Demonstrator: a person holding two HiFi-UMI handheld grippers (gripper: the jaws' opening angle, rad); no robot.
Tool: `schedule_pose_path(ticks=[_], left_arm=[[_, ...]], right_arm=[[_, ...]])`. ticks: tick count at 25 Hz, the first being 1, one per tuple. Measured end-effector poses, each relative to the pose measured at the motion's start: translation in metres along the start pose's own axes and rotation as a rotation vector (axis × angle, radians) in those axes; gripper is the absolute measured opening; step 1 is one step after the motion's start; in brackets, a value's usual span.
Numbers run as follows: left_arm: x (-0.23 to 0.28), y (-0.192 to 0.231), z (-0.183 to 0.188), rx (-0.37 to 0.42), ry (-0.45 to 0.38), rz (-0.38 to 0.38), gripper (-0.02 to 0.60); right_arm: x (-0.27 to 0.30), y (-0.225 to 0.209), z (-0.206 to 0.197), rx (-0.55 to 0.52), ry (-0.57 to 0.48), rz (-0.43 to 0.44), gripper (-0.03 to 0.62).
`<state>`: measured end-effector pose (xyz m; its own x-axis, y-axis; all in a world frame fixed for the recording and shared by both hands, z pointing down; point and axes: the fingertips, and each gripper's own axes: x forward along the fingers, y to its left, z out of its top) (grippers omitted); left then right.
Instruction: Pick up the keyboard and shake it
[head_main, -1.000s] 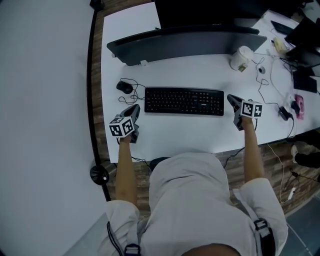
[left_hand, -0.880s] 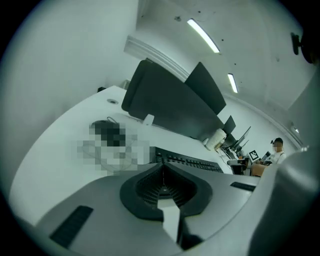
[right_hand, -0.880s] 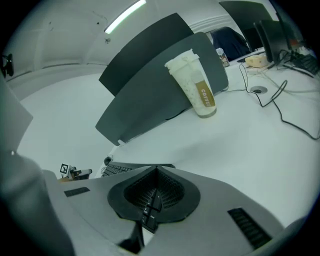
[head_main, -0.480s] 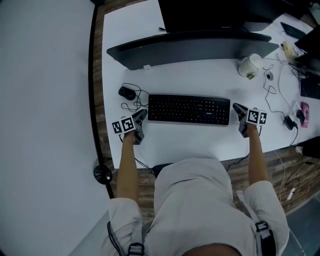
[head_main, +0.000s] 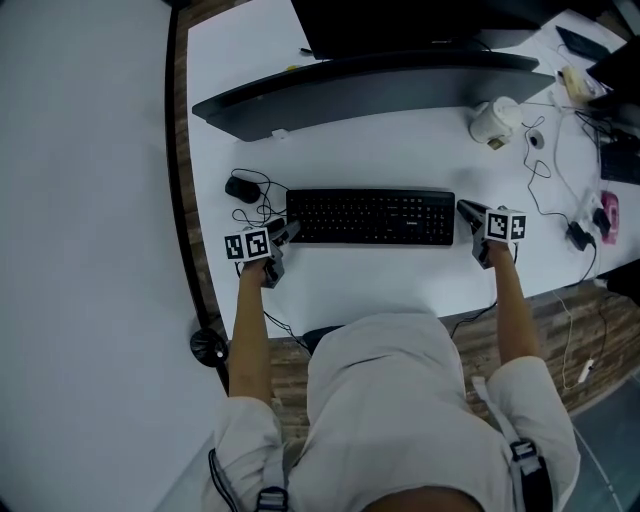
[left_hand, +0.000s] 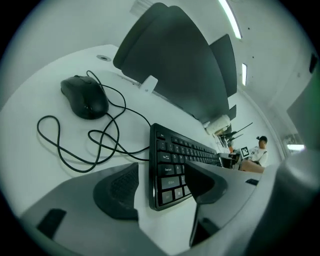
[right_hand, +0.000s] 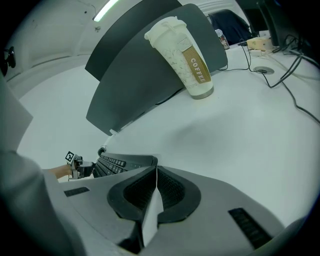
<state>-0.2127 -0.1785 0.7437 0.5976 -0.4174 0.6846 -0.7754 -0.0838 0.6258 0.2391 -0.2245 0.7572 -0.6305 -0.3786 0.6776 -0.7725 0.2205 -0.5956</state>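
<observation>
White lidded coffee cup (right_hand: 182, 55), left tongs (left_hand: 159, 185) just opened astride keyboard (left_hand: 185, 150) end, right tongs (right_hand: 154, 175) clenched empty.

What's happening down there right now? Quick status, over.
Left gripper open, jaws just opening, around left end of keyboard. Right gripper shut, empty, at right end. Keyboard flat on desk. Mouse cable close by left gripper.

Cool, even overhead light, and soft shadows all round.
Up top, long white ceiling light strips (left_hand: 229, 17) glow and wash the smooth white desk top (head_main: 400, 160) bright with no hard glare. The black rectangular keyboard (head_main: 370, 217) throws just a thin, soft shadow. Both gripper views bulge fisheye-style, with black corners and straight edges bowing. The nearest foreground looks slightly soft and the far background hazy.
</observation>
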Motion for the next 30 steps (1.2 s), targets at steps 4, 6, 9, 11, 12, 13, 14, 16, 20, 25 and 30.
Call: schedule_pose_path(ticks=[4, 6, 9, 11, 12, 13, 14, 16, 20, 25, 30], left_arm=[[0.008, -0.005, -0.004, 0.104, 0.045, 0.119, 0.322], [0.013, -0.007, -0.008, 0.145, 0.059, 0.180, 0.345], [0.021, -0.015, -0.010, 0.177, 0.062, 0.211, 0.391], [0.019, -0.020, -0.008, 0.140, 0.039, 0.180, 0.391], [0.018, -0.021, -0.006, 0.105, 0.017, 0.159, 0.390], [0.017, -0.022, -0.004, 0.074, -0.004, 0.141, 0.390], [0.016, -0.022, -0.002, 0.054, -0.023, 0.127, 0.390], [0.015, -0.023, 0.000, 0.018, -0.061, 0.090, 0.390], [0.001, -0.018, 0.012, -0.238, -0.234, -0.079, 0.390], [-0.013, -0.012, 0.014, -0.399, -0.356, -0.240, 0.388], [-0.029, -0.028, 0.021, -0.476, -0.436, -0.400, 0.377]], right_arm=[[0.005, 0.001, 0.005, -0.021, -0.025, -0.031, 0.041], [0.006, 0.001, 0.012, -0.037, -0.070, -0.051, 0.041], [0.004, 0.001, 0.012, 0.000, -0.102, -0.043, 0.041], [0.004, 0.003, 0.012, 0.024, -0.114, -0.035, 0.041], [0.005, 0.004, 0.012, 0.030, -0.120, -0.032, 0.041], [0.005, 0.004, 0.012, 0.033, -0.126, -0.032, 0.040], [0.005, 0.004, 0.012, 0.034, -0.131, -0.035, 0.040], [0.005, 0.003, 0.013, 0.031, -0.144, -0.049, 0.040], [0.004, 0.003, 0.013, 0.072, -0.175, -0.064, 0.038], [0.003, 0.003, 0.013, 0.122, -0.207, -0.066, 0.038], [0.003, 0.001, 0.016, 0.156, -0.228, -0.069, 0.038]])
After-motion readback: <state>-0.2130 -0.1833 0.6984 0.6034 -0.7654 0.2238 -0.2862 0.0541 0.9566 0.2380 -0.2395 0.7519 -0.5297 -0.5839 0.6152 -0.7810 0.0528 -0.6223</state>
